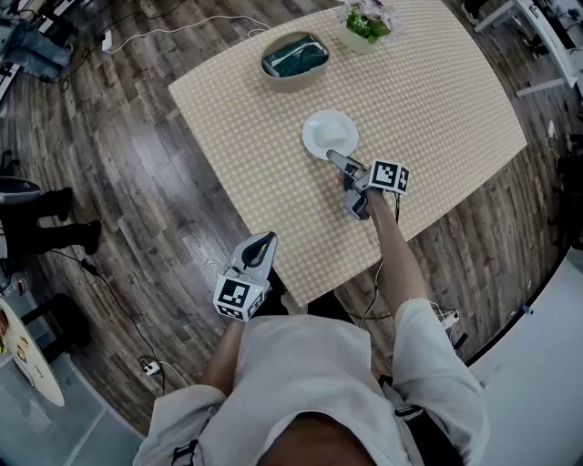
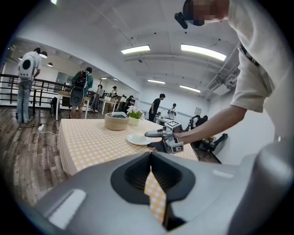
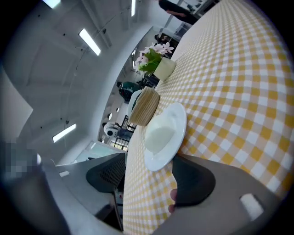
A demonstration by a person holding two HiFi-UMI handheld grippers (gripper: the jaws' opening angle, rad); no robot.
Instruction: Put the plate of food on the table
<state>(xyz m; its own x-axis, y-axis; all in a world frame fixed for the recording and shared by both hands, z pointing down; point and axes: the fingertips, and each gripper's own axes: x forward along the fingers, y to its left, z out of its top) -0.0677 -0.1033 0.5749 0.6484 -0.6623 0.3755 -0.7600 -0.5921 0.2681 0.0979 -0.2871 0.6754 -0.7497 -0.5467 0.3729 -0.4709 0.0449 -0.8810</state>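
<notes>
A white plate (image 1: 330, 135) with a pale mound on it lies flat on the yellow-checked table (image 1: 437, 100), near its middle. My right gripper (image 1: 342, 177) is at the plate's near rim with its jaws wide apart. In the right gripper view the plate (image 3: 163, 135) sits just ahead of the right gripper (image 3: 147, 176), its rim over one dark pad (image 3: 195, 181) while the other pad stands clear. My left gripper (image 1: 262, 240) hovers by the table's near corner. Its jaws are together and hold nothing. The left gripper view also shows the plate (image 2: 140, 139).
A woven basket (image 1: 295, 57) holding dark green cloth stands at the table's far side, next to a flower pot (image 1: 366, 23). Wooden floor surrounds the table, with a white cable (image 1: 182, 27) beyond it. A person's feet (image 1: 55, 218) are at the left. Several people stand in the background of the left gripper view.
</notes>
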